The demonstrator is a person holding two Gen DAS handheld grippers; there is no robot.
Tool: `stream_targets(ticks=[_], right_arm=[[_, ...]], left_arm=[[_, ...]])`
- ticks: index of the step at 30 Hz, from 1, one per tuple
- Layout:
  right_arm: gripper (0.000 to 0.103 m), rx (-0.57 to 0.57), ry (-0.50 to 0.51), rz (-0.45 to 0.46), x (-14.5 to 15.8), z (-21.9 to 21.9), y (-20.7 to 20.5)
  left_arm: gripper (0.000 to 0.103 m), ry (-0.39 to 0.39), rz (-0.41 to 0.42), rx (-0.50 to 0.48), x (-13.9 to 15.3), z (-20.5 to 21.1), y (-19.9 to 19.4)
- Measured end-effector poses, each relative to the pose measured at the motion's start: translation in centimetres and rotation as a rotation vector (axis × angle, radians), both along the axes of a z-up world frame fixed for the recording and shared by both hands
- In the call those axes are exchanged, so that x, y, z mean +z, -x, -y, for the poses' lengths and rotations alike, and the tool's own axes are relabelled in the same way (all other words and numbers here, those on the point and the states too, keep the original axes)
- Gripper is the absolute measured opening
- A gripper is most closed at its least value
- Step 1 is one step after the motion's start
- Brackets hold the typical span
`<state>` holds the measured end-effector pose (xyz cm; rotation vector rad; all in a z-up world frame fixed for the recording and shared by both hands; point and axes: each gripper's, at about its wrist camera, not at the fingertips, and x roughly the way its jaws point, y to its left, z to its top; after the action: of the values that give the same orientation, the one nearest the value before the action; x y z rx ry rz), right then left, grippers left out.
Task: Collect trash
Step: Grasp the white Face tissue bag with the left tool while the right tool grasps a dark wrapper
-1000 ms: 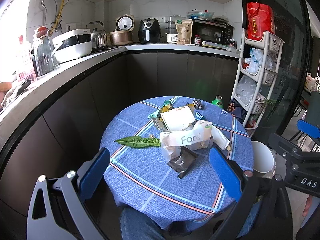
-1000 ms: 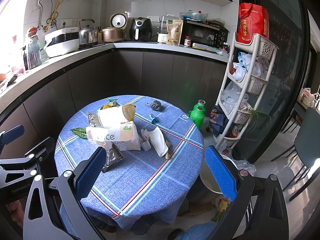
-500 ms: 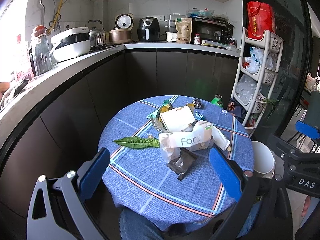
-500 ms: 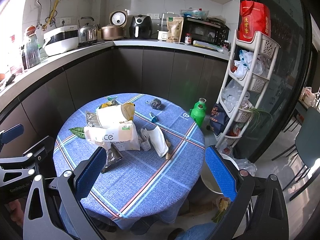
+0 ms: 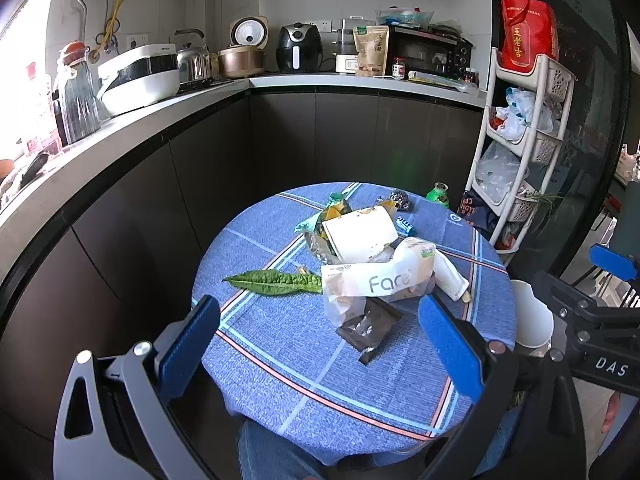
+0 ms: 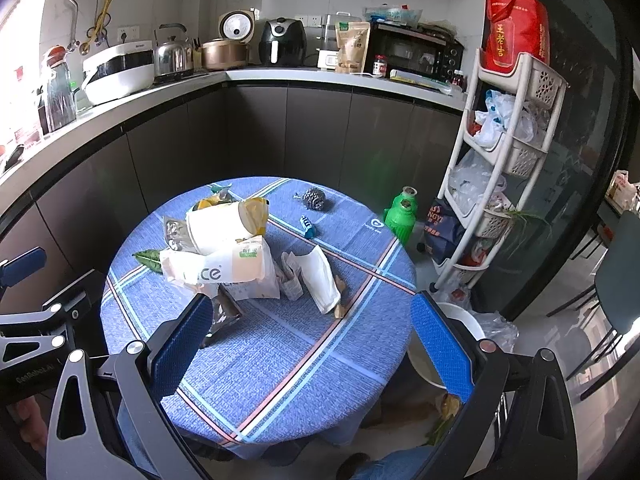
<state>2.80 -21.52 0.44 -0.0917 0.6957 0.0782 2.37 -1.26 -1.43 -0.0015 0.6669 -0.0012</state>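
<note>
Trash heap: I see wrappers piled mid-table on the round table (image 5: 280,360), topped by a white "Face" pack (image 5: 376,280) that leans on a pale carton (image 5: 360,234).
Dark sachet (image 5: 370,330): it lies flat at the heap's near edge, closest to my left claw, partly tucked under the white pack.
Green leaf (image 5: 276,282): it lies alone to the heap's left, its tip touching the pack.
Small strays: a scrubber ball (image 6: 315,199) and a blue wrapper (image 6: 308,226) sit apart on the far side.
White bin (image 6: 448,344): it stands on the floor just beside the table, on my right, partly hidden by my right claw's finger.
Left gripper (image 5: 320,344): spread wide, empty, hovering short of the sachet.
Right gripper (image 6: 312,344): spread wide, empty, above the bare cloth.
Risk, pile: I judge that pulling the sachet could topple the stacked packs, since they overlap.
Risk, thin items: the flat sachet and leaf may slip from my pads or snag the cloth.
Risk, drop: the bin mouth sits low beyond the table edge, so light wrappers may flutter past it.
Risk, collision: both claws work near one heap and could clash.
</note>
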Motion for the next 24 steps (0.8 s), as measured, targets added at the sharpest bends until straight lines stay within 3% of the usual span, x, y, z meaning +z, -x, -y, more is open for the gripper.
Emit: stream_targets(ticks=[6,8,12,15,17,20,24], right_arm=[[0.095,0.098,-0.026,0.024,-2.4,-0.1,-1.7],[0.095,0.133,-0.027,-0.017,-3.7,-0.4,-2.6],[0.095,0.213,-0.161,-0.093,-5.1,-0.7,-5.0],[0.095,0.205,-0.261,-0.153,-5.6,-0.7,-7.7],[0.095,0.217,-0.303,-0.143,-5.4,-1.2,-9.1],[0.094,0.240,-0.278,-0.123,-5.3,-2.9,-11.5],[0.091,0.277,-0.249,-0.200,-7.8,-4.5,-13.7]], left_arm=[[0.099,0.039,-0.041,-0.031,-1.2,-1.2,-1.8],[0.099,0.075,-0.052,-0.062,-1.7,-1.7,-2.4],[0.099,0.114,-0.086,-0.107,-2.5,-2.6,-4.4],[0.099,0.178,-0.122,-0.137,-3.0,-3.2,-5.8],[0.099,0.210,-0.131,-0.132,-3.1,-4.1,-6.9],[0.095,0.236,-0.131,-0.117,-3.0,-5.2,-8.3],[0.086,0.221,-0.133,-0.137,-2.7,-5.3,-10.2]])
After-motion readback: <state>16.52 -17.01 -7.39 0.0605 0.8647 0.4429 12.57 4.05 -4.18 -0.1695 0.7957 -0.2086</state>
